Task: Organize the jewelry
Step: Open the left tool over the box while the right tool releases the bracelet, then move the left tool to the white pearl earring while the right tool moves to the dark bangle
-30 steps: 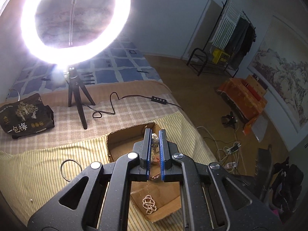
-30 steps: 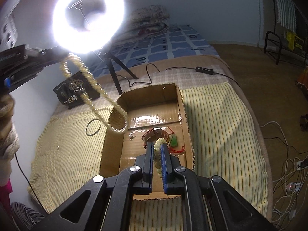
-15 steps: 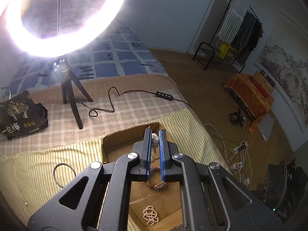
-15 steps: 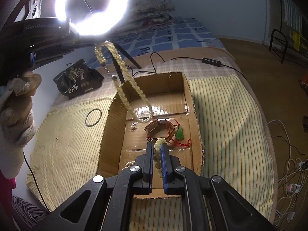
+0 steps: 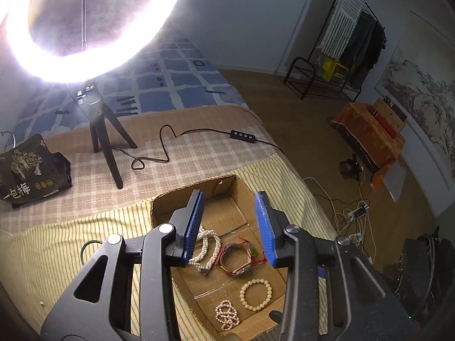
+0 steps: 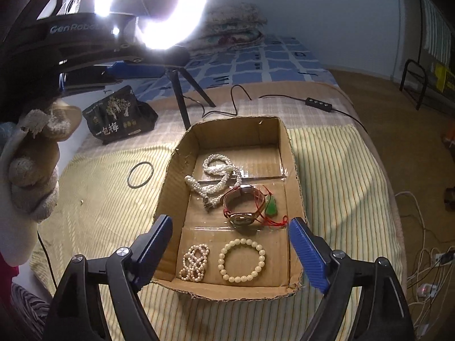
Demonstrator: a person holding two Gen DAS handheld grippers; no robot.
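Observation:
A shallow cardboard box (image 6: 295, 176) lies on the striped cloth. Inside it are a long pearl necklace (image 6: 216, 176), a watch (image 6: 241, 207), a green pendant (image 6: 271, 206) on red cord, a cream bead bracelet (image 6: 220, 261) and a small pearl bracelet (image 6: 194, 262). My right gripper (image 6: 230, 220) hangs above the box's near end, its jaws opening with nothing between them. In the left wrist view my left gripper (image 5: 229, 194) hovers over the box (image 5: 247, 196), jaws opening and empty, with the pearl necklace (image 5: 209, 248) and watch (image 5: 237, 258) below.
A ring light on a black tripod (image 6: 182, 108) stands behind the box, its cable and switch (image 6: 318, 103) trailing right. A black bag (image 6: 119, 116) lies at the back left. A thin black ring (image 6: 128, 176) rests on the cloth left of the box. A gloved hand (image 6: 31, 170) fills the left edge.
Both grippers have opened. The long pearl necklace went from the left gripper down into the box, and the cream bead bracelet went from the right gripper onto the box's near end.

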